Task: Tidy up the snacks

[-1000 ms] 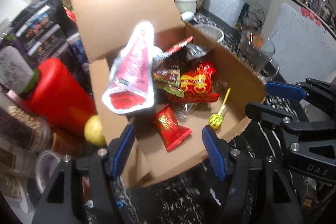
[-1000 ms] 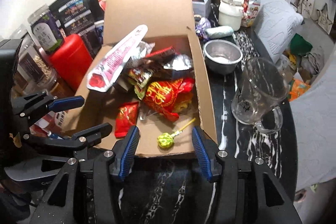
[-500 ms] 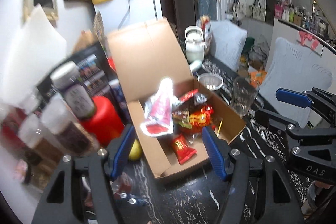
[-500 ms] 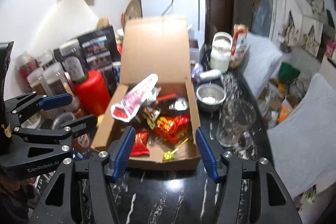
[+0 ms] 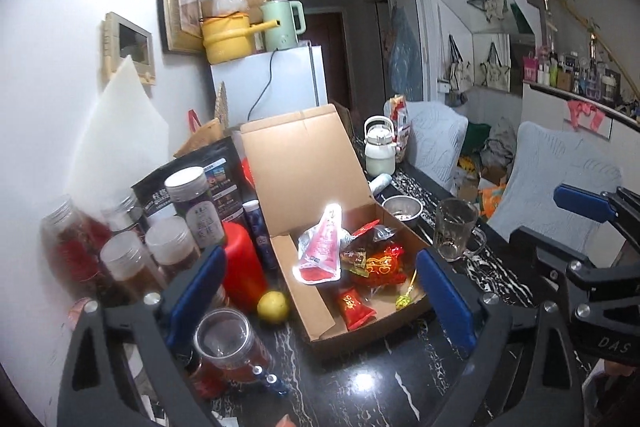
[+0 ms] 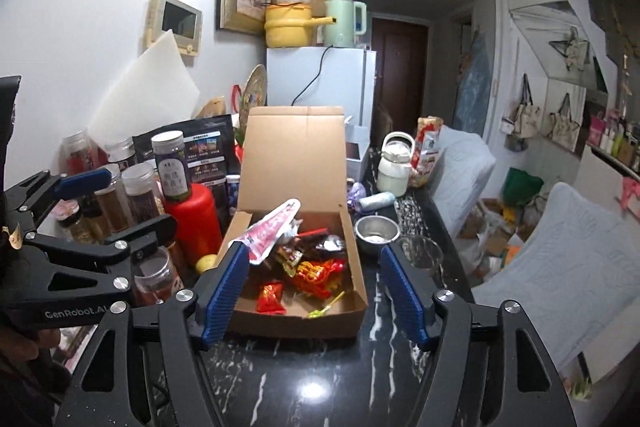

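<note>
An open cardboard box (image 5: 316, 315) (image 6: 356, 247) stands on the black marble table with its lid up. It holds a pink-and-white pouch (image 5: 320, 251) (image 6: 270, 233), a large red-and-gold packet (image 5: 380, 265) (image 6: 318, 273), a small red packet (image 5: 355, 305) (image 6: 270, 297) and a green lollipop (image 5: 401, 301) (image 6: 320, 311). My left gripper (image 5: 320, 299) is open and empty, held back above the table in front of the box. My right gripper (image 6: 314, 291) is open and empty, also back from the box's front edge.
Left of the box stand a red container (image 5: 242, 267) (image 6: 198, 217), several jars (image 5: 124, 267), black bags (image 6: 200, 151) and a lemon (image 5: 273, 307). Right of it are a steel bowl (image 6: 376, 231), a glass mug (image 5: 454, 229) and a white kettle (image 6: 394, 163).
Both grippers have pulled up and back from the box, which now looks smaller and farther. Both stay open and empty. The snacks in the box have not moved.
</note>
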